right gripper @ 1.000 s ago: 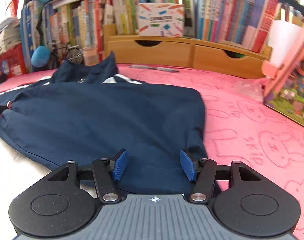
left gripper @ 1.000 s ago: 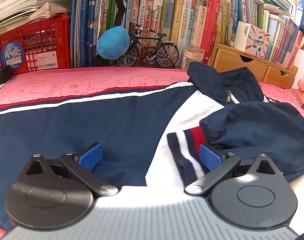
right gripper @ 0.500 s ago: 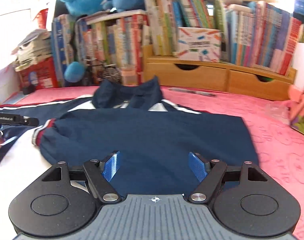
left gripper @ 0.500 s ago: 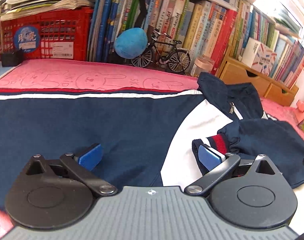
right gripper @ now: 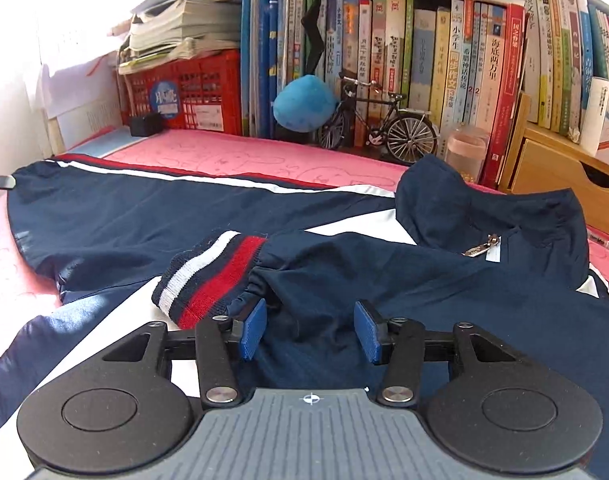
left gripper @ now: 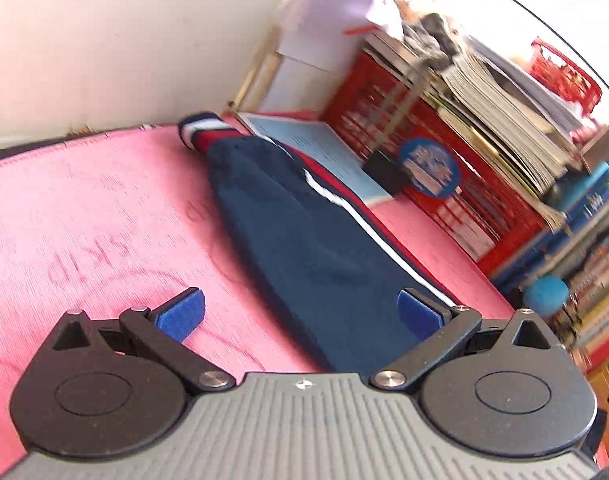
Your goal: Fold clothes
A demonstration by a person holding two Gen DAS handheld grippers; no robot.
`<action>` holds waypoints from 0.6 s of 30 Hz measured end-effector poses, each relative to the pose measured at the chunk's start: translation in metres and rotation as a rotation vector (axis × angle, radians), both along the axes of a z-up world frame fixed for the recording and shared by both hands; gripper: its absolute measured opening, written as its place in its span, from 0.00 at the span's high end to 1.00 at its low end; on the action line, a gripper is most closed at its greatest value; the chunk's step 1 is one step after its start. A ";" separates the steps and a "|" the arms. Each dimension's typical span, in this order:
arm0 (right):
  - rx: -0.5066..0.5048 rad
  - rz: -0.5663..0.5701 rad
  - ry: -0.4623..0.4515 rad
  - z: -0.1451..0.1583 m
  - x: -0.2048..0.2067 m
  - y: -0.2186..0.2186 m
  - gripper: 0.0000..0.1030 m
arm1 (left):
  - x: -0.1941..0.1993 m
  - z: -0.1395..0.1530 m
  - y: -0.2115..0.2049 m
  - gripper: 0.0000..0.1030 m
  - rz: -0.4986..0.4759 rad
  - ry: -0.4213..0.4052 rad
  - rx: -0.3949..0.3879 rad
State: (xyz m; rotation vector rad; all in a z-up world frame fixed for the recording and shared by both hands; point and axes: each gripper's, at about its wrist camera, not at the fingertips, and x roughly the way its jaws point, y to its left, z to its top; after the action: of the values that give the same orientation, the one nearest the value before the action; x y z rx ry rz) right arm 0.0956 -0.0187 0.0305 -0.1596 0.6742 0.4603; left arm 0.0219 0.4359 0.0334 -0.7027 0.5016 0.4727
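A navy and white jacket (right gripper: 152, 216) lies spread on the pink mat (right gripper: 264, 160). One sleeve is folded across its body, and its red, white and navy cuff (right gripper: 212, 276) lies just ahead of my right gripper (right gripper: 309, 334). The jaws of that gripper are closing over the navy sleeve cloth behind the cuff, and the pads are not pinching it. The collar (right gripper: 484, 208) and zip pull (right gripper: 480, 248) sit to the right. The other sleeve (left gripper: 304, 248) stretches out to its striped cuff (left gripper: 202, 130) near the mat's edge. My left gripper (left gripper: 300, 312) hangs wide open over that sleeve's near end.
A red crate (right gripper: 192, 92) under stacked papers, a row of books (right gripper: 424, 60), a blue plush ball (right gripper: 304, 102), a model bicycle (right gripper: 384, 128), a small jar (right gripper: 464, 152) and wooden drawers (right gripper: 556, 172) line the back. A light blue sheet (left gripper: 316, 152) lies beside the far sleeve.
My left gripper swung left and rolled, from the jacket body to the outstretched sleeve. My right gripper moved left to the folded sleeve's cuff; its jaws widened, then narrowed.
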 end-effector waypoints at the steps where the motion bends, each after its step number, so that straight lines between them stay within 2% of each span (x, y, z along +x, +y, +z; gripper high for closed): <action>1: 0.011 -0.008 0.000 -0.002 0.001 -0.004 0.42 | 0.005 -0.001 0.012 0.00 0.026 -0.005 0.000; 4: 0.037 -0.032 0.006 -0.008 0.004 -0.012 0.27 | 0.023 -0.003 0.036 0.00 0.075 -0.013 -0.001; 6: 0.042 -0.044 0.014 -0.009 0.006 -0.014 0.24 | 0.036 -0.005 0.044 0.00 0.101 -0.013 0.013; 7: 0.028 -0.047 0.009 -0.010 0.005 -0.012 0.23 | 0.042 -0.007 0.046 0.04 0.113 -0.011 0.028; 9: 0.010 -0.056 0.003 -0.010 0.005 -0.010 0.20 | 0.052 -0.009 0.048 0.32 0.141 0.011 0.056; 10: 0.013 -0.059 0.007 -0.011 0.005 -0.011 0.18 | 0.057 -0.011 0.047 0.66 0.157 0.034 0.070; 11: 0.021 -0.065 0.014 -0.012 0.006 -0.012 0.15 | 0.059 -0.012 0.047 0.81 0.180 0.056 0.081; 13: 0.020 -0.072 0.017 -0.012 0.007 -0.013 0.13 | 0.052 -0.009 0.044 0.93 0.154 -0.001 0.070; 14: 0.015 -0.075 0.016 -0.013 0.007 -0.012 0.11 | 0.048 -0.008 0.042 0.94 0.140 -0.031 0.063; 18: 0.016 -0.090 0.022 -0.014 0.008 -0.014 0.06 | 0.043 0.021 0.009 0.95 0.029 -0.129 0.121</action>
State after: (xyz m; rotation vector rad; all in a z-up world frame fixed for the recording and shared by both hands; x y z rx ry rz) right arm 0.1036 -0.0323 0.0169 -0.1091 0.6960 0.3816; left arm 0.0651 0.4445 0.0544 -0.6204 0.3389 0.4777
